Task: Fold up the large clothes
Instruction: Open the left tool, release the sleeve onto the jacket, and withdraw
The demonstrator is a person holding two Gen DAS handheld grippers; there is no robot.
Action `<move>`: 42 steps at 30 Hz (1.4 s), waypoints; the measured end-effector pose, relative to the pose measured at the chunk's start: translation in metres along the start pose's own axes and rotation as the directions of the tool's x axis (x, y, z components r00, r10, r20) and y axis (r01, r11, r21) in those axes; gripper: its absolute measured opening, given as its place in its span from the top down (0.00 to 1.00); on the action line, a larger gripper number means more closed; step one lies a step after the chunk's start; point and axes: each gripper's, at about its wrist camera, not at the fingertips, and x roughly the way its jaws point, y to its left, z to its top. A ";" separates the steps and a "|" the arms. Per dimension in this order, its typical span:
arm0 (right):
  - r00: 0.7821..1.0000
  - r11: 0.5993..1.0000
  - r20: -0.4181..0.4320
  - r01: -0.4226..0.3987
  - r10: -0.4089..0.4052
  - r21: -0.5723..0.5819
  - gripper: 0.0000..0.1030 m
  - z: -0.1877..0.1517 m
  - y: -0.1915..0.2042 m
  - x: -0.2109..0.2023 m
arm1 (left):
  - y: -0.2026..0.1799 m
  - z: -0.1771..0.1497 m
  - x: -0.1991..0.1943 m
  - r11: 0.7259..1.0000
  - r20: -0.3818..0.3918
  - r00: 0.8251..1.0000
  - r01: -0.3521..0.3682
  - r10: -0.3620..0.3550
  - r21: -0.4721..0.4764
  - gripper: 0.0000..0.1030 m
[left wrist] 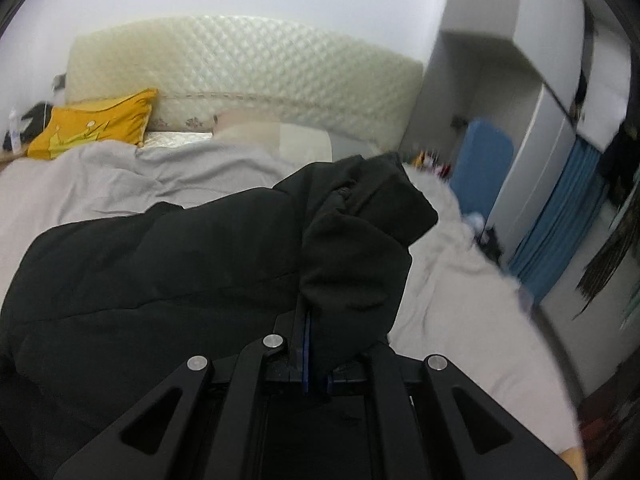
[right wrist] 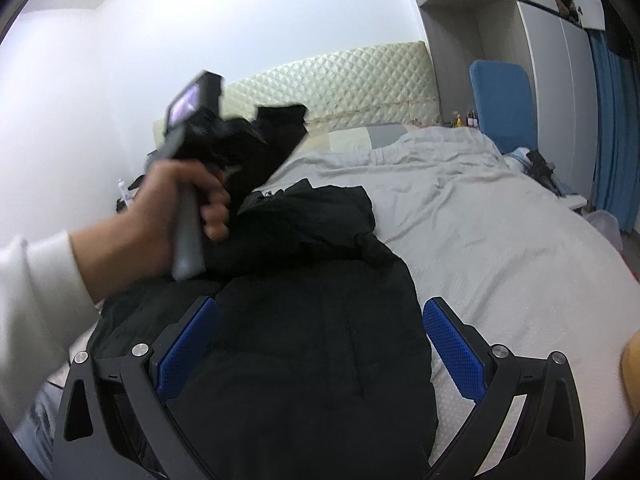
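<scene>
A large black padded jacket [left wrist: 160, 276] lies spread on the bed, also in the right wrist view [right wrist: 304, 340]. My left gripper [left wrist: 318, 376] is shut on a bunched fold of the jacket, likely a sleeve [left wrist: 360, 248], and holds it up above the body of the jacket. In the right wrist view the left gripper [right wrist: 240, 136] is raised at the upper left, held by a hand, with black cloth hanging from it. My right gripper [right wrist: 320, 344] is open and empty, its blue pads [right wrist: 452, 348] spread over the near part of the jacket.
The bed has a light grey cover [right wrist: 500, 240], a quilted cream headboard [left wrist: 248, 68] and a yellow pillow [left wrist: 92, 124] at the far left. A blue chair [right wrist: 504, 104], grey wardrobe [right wrist: 560, 80] and blue curtain [right wrist: 612, 128] stand to the right.
</scene>
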 end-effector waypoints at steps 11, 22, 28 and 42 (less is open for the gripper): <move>1.000 0.999 -0.026 -0.017 0.018 0.035 0.00 -0.003 -0.009 0.012 | -0.025 -0.060 0.072 0.984 -0.179 0.982 -0.031 0.063 0.175 0.53; 1.000 0.999 0.010 -0.020 0.020 0.048 0.00 0.000 -0.011 0.011 | -0.039 -0.065 0.018 0.972 -0.192 0.980 0.084 -0.041 0.222 0.27; 0.998 1.000 0.062 -0.021 0.022 -0.005 0.00 0.006 0.002 0.001 | 0.000 -0.049 -0.058 0.977 -0.107 0.992 0.086 -0.066 0.194 0.27; 0.992 0.990 0.122 -0.020 0.037 -0.140 0.00 0.092 0.048 0.038 | 0.185 0.034 -0.240 0.995 0.148 0.984 -0.091 0.096 -0.041 0.27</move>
